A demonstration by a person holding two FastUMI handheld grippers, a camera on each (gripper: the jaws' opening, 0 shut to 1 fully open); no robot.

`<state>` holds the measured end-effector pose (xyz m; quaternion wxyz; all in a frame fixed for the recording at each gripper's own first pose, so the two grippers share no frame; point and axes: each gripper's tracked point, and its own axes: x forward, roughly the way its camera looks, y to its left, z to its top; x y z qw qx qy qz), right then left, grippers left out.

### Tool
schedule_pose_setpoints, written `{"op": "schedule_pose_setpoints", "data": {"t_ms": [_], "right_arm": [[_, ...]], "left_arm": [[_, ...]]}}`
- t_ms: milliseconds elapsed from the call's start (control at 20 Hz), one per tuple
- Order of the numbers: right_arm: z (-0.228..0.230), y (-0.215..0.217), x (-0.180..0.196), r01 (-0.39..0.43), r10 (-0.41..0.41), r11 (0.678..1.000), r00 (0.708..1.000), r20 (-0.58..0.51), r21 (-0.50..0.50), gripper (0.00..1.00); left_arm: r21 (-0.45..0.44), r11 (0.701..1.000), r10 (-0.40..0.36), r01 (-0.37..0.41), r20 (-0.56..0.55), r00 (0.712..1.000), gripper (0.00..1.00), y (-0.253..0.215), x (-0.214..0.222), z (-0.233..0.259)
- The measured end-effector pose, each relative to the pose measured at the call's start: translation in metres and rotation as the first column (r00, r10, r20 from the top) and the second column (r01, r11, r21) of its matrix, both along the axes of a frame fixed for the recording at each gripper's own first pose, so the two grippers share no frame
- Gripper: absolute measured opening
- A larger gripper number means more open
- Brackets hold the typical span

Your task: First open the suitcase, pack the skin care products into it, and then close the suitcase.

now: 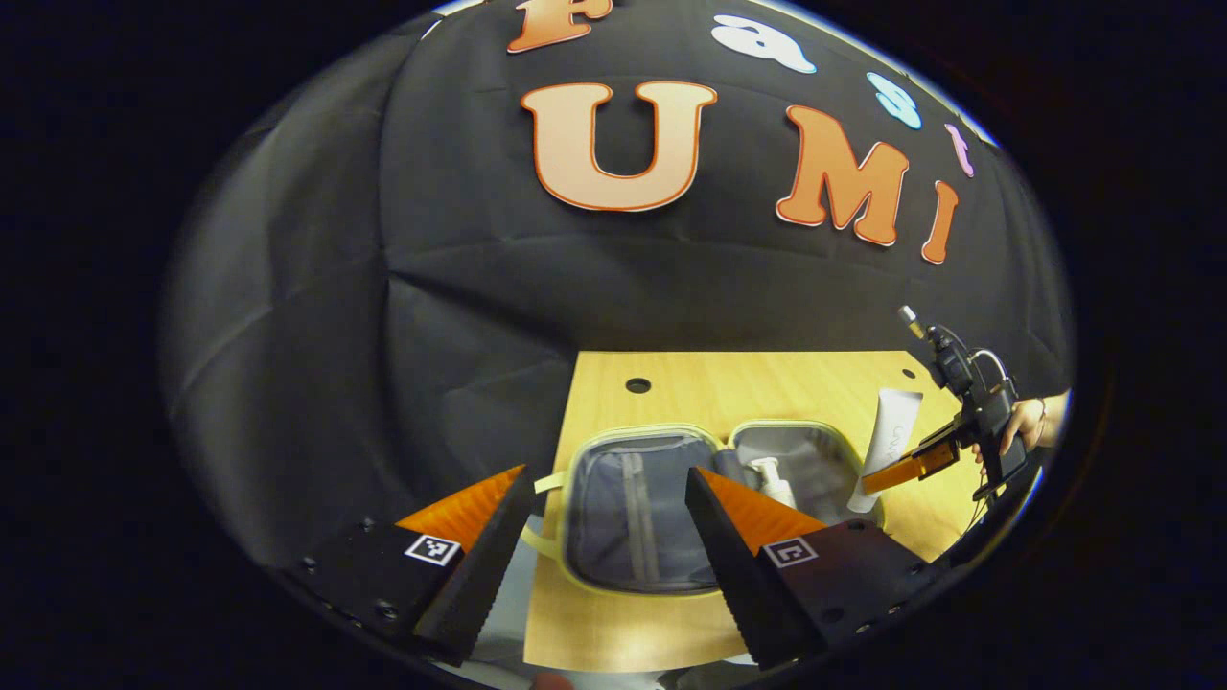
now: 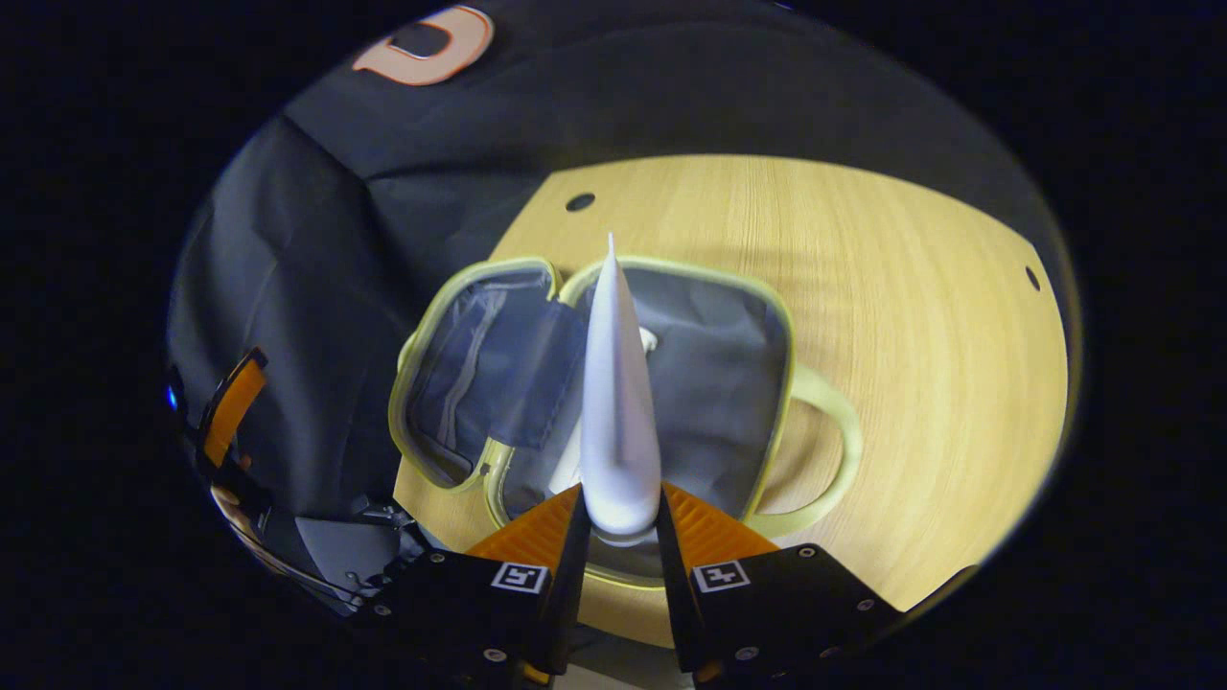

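suitcase [image 2: 729, 383] lies open flat mid-table [image 2: 920, 316], both halves up, a pump bottle [image 1: 776, 479] in one half. right gripper [image 2: 621, 513] pinches a white tube [image 2: 618, 402] by its cap end, over the suitcase. left gripper [image 1: 609, 537] spread wide, holding nothing, at the table's near edge.

Pale wooden table [image 1: 844, 383] against creased black cloth wall [image 1: 403, 316].

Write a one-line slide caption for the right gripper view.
Right gripper holds a white tube above the open suitcase on the wooden table.
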<state>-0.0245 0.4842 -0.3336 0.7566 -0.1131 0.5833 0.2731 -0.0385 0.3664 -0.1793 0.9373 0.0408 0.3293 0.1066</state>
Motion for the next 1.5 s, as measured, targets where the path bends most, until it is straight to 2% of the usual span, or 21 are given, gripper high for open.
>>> {"op": "schedule_pose_setpoints", "data": {"t_ms": [200,400,600,650,700,800,850,950,1000,1100,1200,1400,1500], "right_arm": [[-0.044,-0.001,-0.003,0.067,-0.08,0.992,0.988,-0.134,-0.103,0.41],[-0.067,-0.004,0.001,0.088,-0.114,0.982,0.982,-0.149,-0.169,0.41],[-0.075,-0.008,0.004,0.1,-0.126,0.974,0.985,-0.121,-0.201,0.42],[-0.075,-0.008,0.005,0.107,-0.131,0.975,0.984,-0.117,-0.195,0.38],[-0.075,-0.004,0.007,0.107,-0.128,0.978,0.986,-0.109,-0.178,0.46],[-0.068,0.0,0.014,0.109,-0.121,0.983,0.99,-0.078,-0.147,0.46],[-0.066,0.001,0.016,0.108,-0.117,0.985,0.991,-0.064,-0.134,0.55],[-0.059,0.006,0.018,0.103,-0.107,0.99,0.993,-0.042,-0.097,0.57],[-0.055,0.007,0.018,0.097,-0.1,0.992,0.995,-0.028,-0.081,0.76],[-0.049,0.008,0.021,0.091,-0.091,0.994,0.996,0.0,-0.057,0.88],[-0.038,0.013,0.018,0.085,-0.085,0.996,0.996,0.024,-0.018,0.95],[-0.018,0.017,0.009,0.061,-0.063,0.998,0.995,0.071,0.033,0.96],[-0.004,0.017,0.004,0.058,-0.063,0.997,0.993,0.095,0.058,0.96]], "left_arm": [[0.012,0.999,0.042,-0.042,-0.03,0.999,0.99,0.028,-0.019,-0.018],[-0.017,0.996,0.081,-0.082,-0.067,0.994,0.99,0.033,-0.037,-0.028],[-0.007,0.995,0.095,-0.097,-0.089,0.991,1.0,0.036,-0.044,-0.035],[-0.007,0.996,0.092,-0.093,-0.088,0.992,0.99,0.034,-0.045,-0.034],[-0.005,0.996,0.092,-0.093,-0.087,0.992,0.99,0.033,-0.045,-0.034],[-0.009,0.996,0.093,-0.094,-0.082,0.992,1.0,0.029,-0.044,-0.034],[-0.015,0.995,0.094,-0.096,-0.08,0.992,0.99,0.025,-0.045,-0.035],[-0.028,0.995,0.096,-0.098,-0.075,0.993,0.99,0.019,-0.043,-0.033],[-0.03,0.995,0.094,-0.097,-0.072,0.993,0.99,0.015,-0.042,-0.033],[-0.031,0.994,0.101,-0.103,-0.053,0.993,0.99,0.011,-0.036,-0.034],[-0.054,0.992,0.113,-0.114,-0.025,0.993,0.99,0.016,-0.031,-0.042],[-0.141,0.963,0.233,-0.23,0.01,0.972,1.0,0.076,-0.019,-0.078],[-0.23,0.941,0.258,-0.249,0.012,0.966,1.0,0.102,-0.022,-0.094]]}}
